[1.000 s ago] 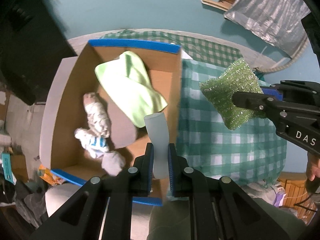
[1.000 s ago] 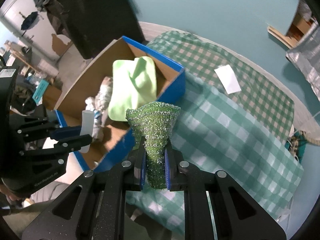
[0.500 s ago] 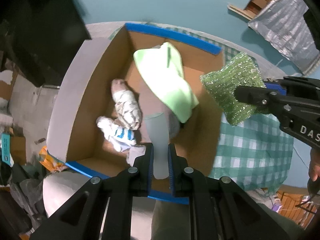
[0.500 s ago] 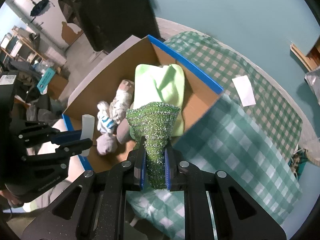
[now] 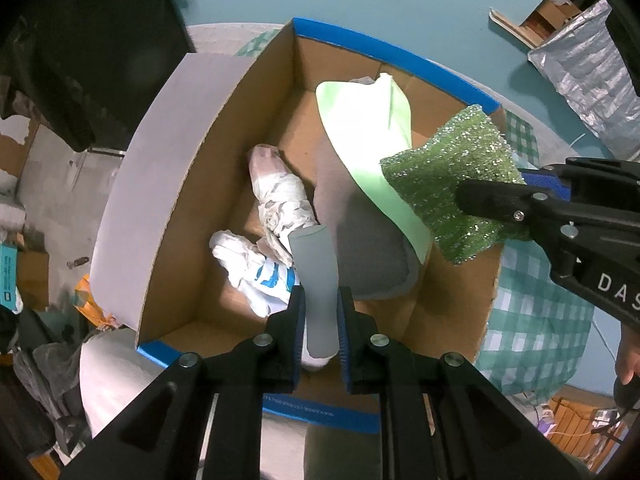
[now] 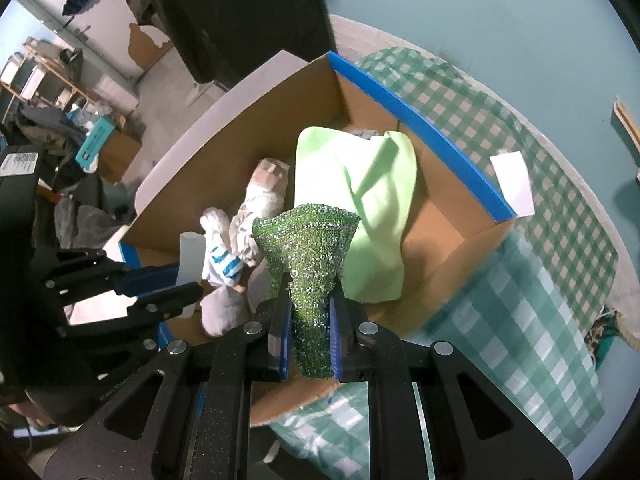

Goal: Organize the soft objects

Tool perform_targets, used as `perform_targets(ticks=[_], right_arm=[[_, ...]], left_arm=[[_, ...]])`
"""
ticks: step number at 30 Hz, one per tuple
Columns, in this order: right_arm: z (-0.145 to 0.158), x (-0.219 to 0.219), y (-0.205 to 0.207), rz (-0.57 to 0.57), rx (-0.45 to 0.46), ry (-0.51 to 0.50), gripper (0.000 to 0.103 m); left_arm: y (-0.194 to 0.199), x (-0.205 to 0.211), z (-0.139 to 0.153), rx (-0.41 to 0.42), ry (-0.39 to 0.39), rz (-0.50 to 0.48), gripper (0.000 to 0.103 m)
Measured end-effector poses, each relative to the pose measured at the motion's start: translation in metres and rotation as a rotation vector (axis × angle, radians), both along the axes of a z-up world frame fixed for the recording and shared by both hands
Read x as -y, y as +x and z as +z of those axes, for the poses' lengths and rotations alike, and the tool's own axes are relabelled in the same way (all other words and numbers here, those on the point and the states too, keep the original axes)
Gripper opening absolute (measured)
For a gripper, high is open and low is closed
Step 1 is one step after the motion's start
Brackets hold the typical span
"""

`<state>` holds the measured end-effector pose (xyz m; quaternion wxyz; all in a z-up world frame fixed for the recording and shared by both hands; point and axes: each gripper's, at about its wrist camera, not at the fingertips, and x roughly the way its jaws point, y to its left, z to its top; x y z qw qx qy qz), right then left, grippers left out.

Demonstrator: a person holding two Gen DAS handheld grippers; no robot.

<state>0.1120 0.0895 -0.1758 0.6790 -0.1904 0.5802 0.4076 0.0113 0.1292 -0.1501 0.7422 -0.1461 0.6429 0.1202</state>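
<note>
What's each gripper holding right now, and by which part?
Left gripper: pale grey foam piece, jaws clamped on its lower end. Right gripper: glittery green scrub sponge, pinched at its lower end.

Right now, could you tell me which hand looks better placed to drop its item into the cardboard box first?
Probably the left. The left gripper holds the white sponge over the cardboard box, above its open floor. The right gripper holds the green scourer nearer the box's wall.
</note>
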Motion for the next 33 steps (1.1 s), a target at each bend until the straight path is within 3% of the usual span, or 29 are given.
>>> perform_targets(ticks=[4,6,9,16,20,29,33], right_arm=[[-0.008,-0.003,0.005,-0.012,-0.033,-0.005,0.021],[-0.008,-0.003,0.006,-0.021,-0.034,-0.007,0.036],[-0.007,-0.001,0.006,-0.026,-0.021,-0.013,0.052],[0.002,0.01,0.004,-0.045,0.013,-0.029,0.055],[0.016,0.02,0.002,-0.07,0.033,-0.009,0.056],[0.049,0.042,-0.002,-0.137,0.064,0.044,0.06],[0.068,0.053,-0.004,-0.175,0.092,0.064,0.06]], left_arm=[[0.0,-0.004,-0.003,-0.008,-0.003,0.009,0.02],[0.0,-0.005,-0.002,-0.008,-0.002,0.013,0.029],[-0.002,-0.005,0.002,0.009,-0.002,0.016,0.032],[-0.007,0.002,0.021,0.036,0.016,0.009,0.037],[-0.011,0.006,0.041,0.074,0.032,0.01,0.046],[-0.02,0.016,0.084,0.158,0.042,0.011,0.05],[-0.02,0.025,0.099,0.18,0.081,-0.009,0.059]])
